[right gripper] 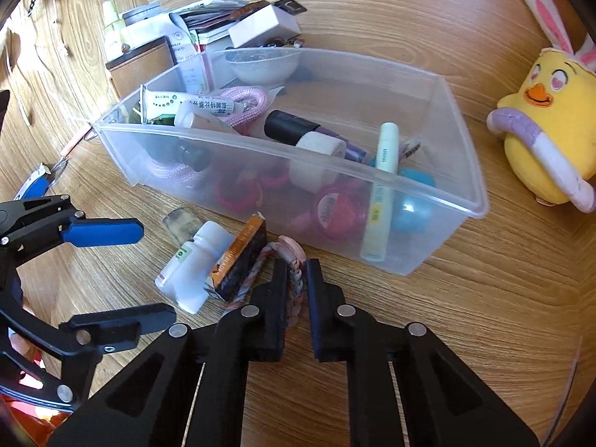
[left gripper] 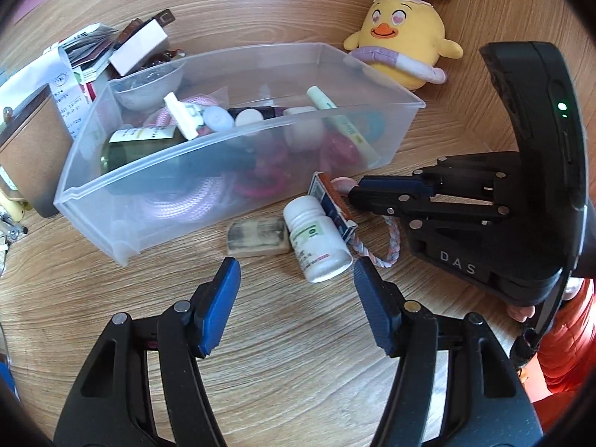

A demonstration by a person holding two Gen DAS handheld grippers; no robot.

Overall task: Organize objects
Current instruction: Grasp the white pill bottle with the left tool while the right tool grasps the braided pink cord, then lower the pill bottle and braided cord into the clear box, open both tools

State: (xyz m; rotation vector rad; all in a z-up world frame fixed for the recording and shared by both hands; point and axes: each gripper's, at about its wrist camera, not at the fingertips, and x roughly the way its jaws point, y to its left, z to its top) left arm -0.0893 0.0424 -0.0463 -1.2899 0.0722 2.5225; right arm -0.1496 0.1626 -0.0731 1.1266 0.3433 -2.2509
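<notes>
Right gripper (right gripper: 297,279) shown clamped on the braided cord (right gripper: 294,279) lying on the wooden tabletop (right gripper: 465,335), just in front of the clear plastic bin (right gripper: 462,193); jaws drawn nearly together with only the cord between them. Left gripper (left gripper: 296,272) held about half open and empty, pointed steeply down, fingertips straddling the base of the white pill bottle (left gripper: 316,238) without touching it. Small printed box (left gripper: 332,205) leaned against the bottle's side; worn eraser block (left gripper: 257,237) just beside both, nearer the bin.

Step judged in hand: lifting the cord into the bin. Best done by raising straight up first, so that the trailing loop cleared the box and bottle it lay against, then carrying over the near wall and releasing among the items already inside. Risk judged: cord dragging the leaning box over.

Both grippers tilted forward and downward, side by side, right one lower at the table surface. Yellow plush chick (left gripper: 400,37) well apart, beyond the bin.
</notes>
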